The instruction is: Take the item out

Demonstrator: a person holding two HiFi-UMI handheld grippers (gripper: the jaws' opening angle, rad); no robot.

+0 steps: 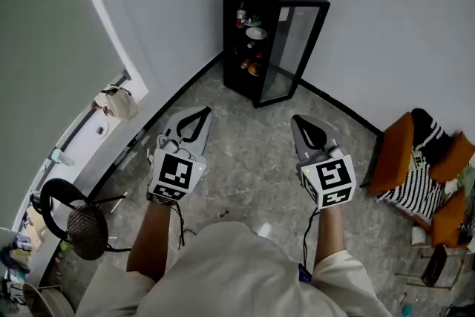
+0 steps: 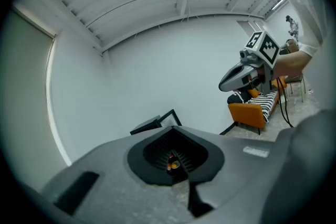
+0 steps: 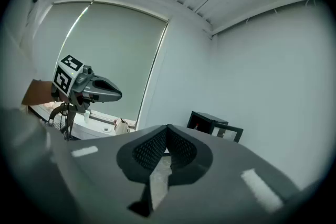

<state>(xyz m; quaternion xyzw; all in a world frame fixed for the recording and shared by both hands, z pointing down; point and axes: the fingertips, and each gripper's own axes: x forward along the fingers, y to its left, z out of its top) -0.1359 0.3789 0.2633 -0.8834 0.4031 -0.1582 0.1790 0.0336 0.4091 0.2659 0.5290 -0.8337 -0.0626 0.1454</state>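
Note:
A black cabinet (image 1: 257,11) stands in the corner with its glass door (image 1: 297,48) swung open. On its shelves sit a red bottle (image 1: 240,14), a white bowl (image 1: 256,33) and orange items (image 1: 252,68). My left gripper (image 1: 205,112) and right gripper (image 1: 295,118) hover side by side above the floor, well short of the cabinet, both pointing toward it. Both are shut and hold nothing. In the left gripper view the jaws of the left gripper (image 2: 173,128) meet at the tips, and the orange items (image 2: 172,165) show through the hollow between them. The right gripper (image 3: 167,126) points left of the cabinet (image 3: 209,122).
An orange chair (image 1: 397,152) with a striped cushion (image 1: 415,193) stands at the right wall. At the left are a black round stand (image 1: 78,223) and a window ledge with a small bag (image 1: 116,102). Speckled stone floor (image 1: 245,152) lies between me and the cabinet.

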